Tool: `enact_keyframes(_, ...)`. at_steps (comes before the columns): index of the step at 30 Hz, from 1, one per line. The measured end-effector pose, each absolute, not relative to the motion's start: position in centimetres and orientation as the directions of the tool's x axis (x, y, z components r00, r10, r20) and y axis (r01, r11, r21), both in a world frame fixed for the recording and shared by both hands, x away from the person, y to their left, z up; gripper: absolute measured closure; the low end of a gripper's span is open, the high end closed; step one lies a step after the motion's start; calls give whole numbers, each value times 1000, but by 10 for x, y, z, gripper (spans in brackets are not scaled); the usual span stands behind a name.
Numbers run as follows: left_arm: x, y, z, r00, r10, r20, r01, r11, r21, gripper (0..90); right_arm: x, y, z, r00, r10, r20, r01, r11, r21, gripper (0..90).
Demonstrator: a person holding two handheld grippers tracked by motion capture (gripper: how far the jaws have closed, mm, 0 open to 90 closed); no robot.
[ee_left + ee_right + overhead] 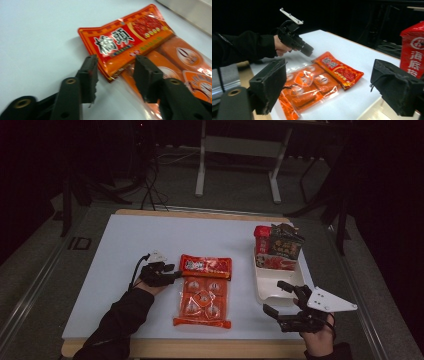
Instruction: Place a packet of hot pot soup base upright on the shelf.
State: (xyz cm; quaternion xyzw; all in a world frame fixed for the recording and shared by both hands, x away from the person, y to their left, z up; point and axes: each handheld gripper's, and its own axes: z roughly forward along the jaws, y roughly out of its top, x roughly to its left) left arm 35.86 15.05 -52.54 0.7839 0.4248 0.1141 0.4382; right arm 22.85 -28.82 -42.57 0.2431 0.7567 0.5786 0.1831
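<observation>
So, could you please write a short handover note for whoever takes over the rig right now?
Left gripper: jaws open beside the orange snack pack, corner between them, not pressed.
Right gripper: jaws open, empty, near the white tray.
Pack lies flat mid-table; tray holds upright packets.
Done: those packets seem loaded.
Left: probably moving the pack to the tray.

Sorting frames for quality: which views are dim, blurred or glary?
High view: dim, the room behind the table nearly black. Left gripper view: bright, slightly motion-blurred, with glare on the orange snack pack. Right gripper view: near black jaws soft, background dark.
</observation>
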Motion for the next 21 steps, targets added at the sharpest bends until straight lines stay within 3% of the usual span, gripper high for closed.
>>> enact_keyframes(9, 384, 151, -534, 582, 784, -216, 596, -230, 769, 416, 227, -282, -428, -823, 568, 6, 154, 212, 965, 104)
enact_keyframes(21, 405, 137, -546, 581, 779, -237, 646, -263, 717, 411, 226, -278, -431, -835, 551, -1, 161, 245, 956, 109)
